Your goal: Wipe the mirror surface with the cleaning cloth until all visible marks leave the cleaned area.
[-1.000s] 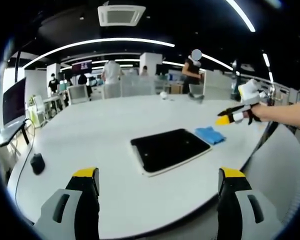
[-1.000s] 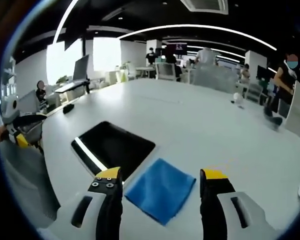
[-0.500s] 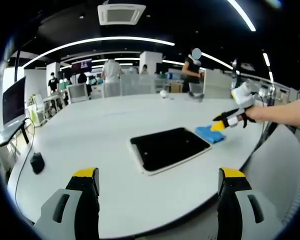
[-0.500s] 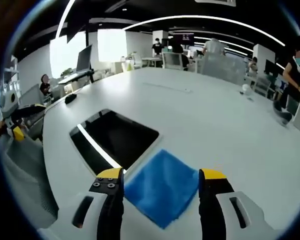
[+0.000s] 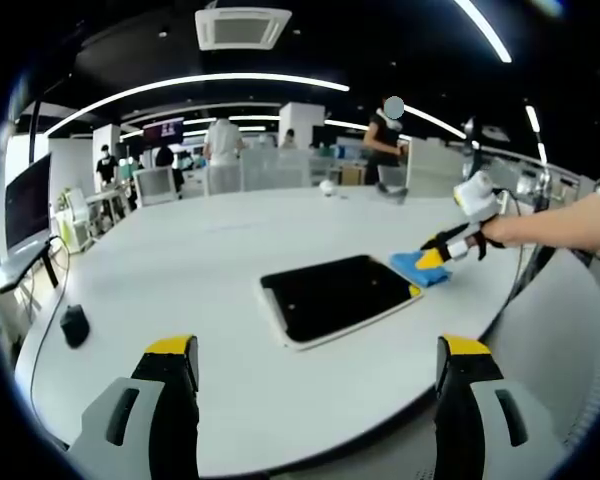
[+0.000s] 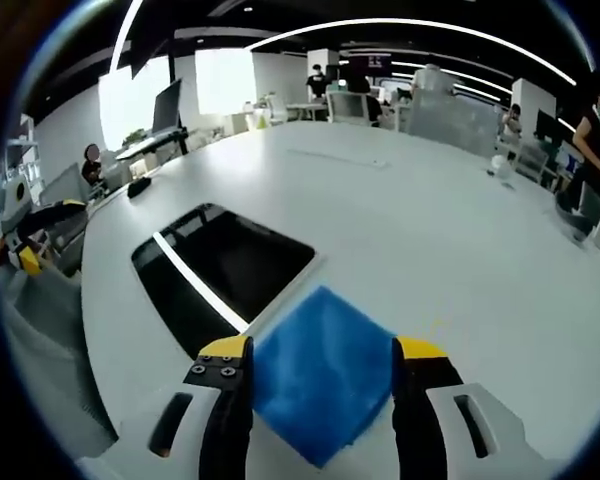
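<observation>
A dark rectangular mirror with a pale frame lies flat on the white table; the right gripper view also has the mirror, left of centre. A folded blue cleaning cloth lies just right of the mirror, with the cloth small in the left gripper view. My right gripper hangs open low over the cloth, a jaw on each side of it. In the left gripper view the right gripper comes in from the right, held by a hand. My left gripper stands open at the table's near edge, holding nothing.
A black computer mouse with a cable lies at the table's left. Small objects sit at the far side. Several people, desks and monitors stand in the office behind. The left gripper and a grey chair back sit at the left of the right gripper view.
My right gripper has come down and forward over the blue cloth, which now lies between its jaws. The left gripper has stayed still.
</observation>
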